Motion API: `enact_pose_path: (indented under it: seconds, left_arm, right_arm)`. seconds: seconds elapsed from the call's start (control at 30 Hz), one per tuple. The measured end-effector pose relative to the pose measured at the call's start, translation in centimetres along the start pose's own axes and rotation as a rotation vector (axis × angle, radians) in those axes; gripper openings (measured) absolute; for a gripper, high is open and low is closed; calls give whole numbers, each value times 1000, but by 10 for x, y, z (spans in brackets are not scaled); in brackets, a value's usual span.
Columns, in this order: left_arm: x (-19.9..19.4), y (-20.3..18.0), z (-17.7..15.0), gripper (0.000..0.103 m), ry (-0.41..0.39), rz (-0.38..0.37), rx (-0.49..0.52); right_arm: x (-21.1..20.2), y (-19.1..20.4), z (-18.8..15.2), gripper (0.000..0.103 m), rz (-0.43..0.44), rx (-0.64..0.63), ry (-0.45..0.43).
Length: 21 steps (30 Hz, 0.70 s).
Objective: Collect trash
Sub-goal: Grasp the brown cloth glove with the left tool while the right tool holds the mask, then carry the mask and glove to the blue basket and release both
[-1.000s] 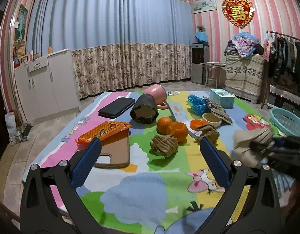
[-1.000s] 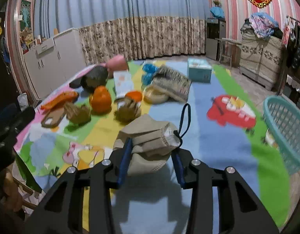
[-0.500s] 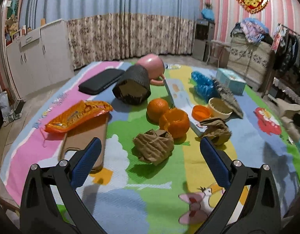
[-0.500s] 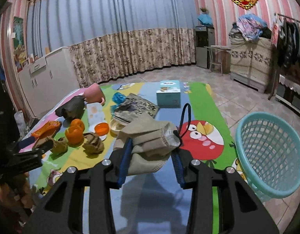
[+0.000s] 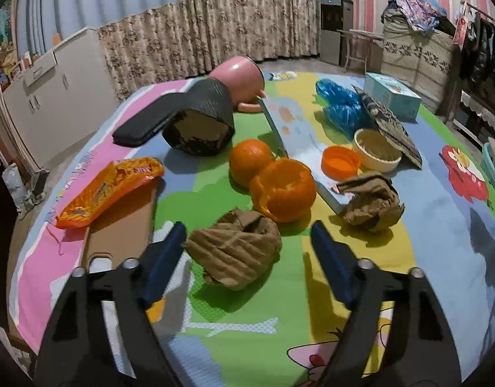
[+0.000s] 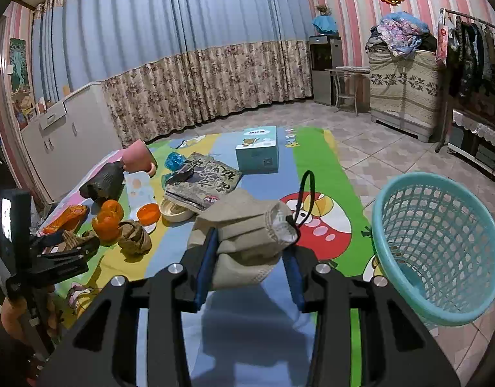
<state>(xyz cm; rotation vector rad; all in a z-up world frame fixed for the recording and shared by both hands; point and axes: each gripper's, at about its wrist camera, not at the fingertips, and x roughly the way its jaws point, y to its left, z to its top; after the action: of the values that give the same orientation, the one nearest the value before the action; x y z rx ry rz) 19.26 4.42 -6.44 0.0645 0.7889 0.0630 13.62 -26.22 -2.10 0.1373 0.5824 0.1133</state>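
Tongs on the left sit low in the frame, their blue pads narrowed from the wide spread of a moment ago but still apart, closing in either side of a brown paper wad without touching it. A second ago that wad lay farther up the frame; the view has dropped and drawn closer to it. Just beyond it an orange peel touches a whole orange, and a second wad lies to the right. An orange wrapper rests at centre left, partly on a brown board. Farther up come an orange lid, a cream bowl, a blue bag and a pink cup, all on the cartoon mat.

In the right wrist view, the right tongs are clamped on a beige mask, its black loop standing up at centre. The grip is unchanged from a second ago. A teal basket now fills the right edge of the frame, where earlier only a part of it showed; the mask is left of its rim, not over it. The left tongs show at far left beside the wads.
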Motion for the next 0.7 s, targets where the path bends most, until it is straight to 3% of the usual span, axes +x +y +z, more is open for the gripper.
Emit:
enact_pose_path:
  seconds: [0.1, 0.2, 0.43, 0.7]
  left_arm:
    - [1, 3, -1, 66, 16, -18, -13]
    - [2, 5, -1, 55, 23, -33, -16]
    - [-8, 5, -4, 53, -5, -46, -8]
    - [-52, -1, 11, 53, -144, -44, 6]
  right_arm:
    - [0, -2, 0, 40, 0, 9, 0]
    - [0, -5, -2, 40, -1, 14, 2]
    - [0, -6, -2, 40, 0, 19, 1]
    - [-9, -14, 3, 40, -16, 19, -30]
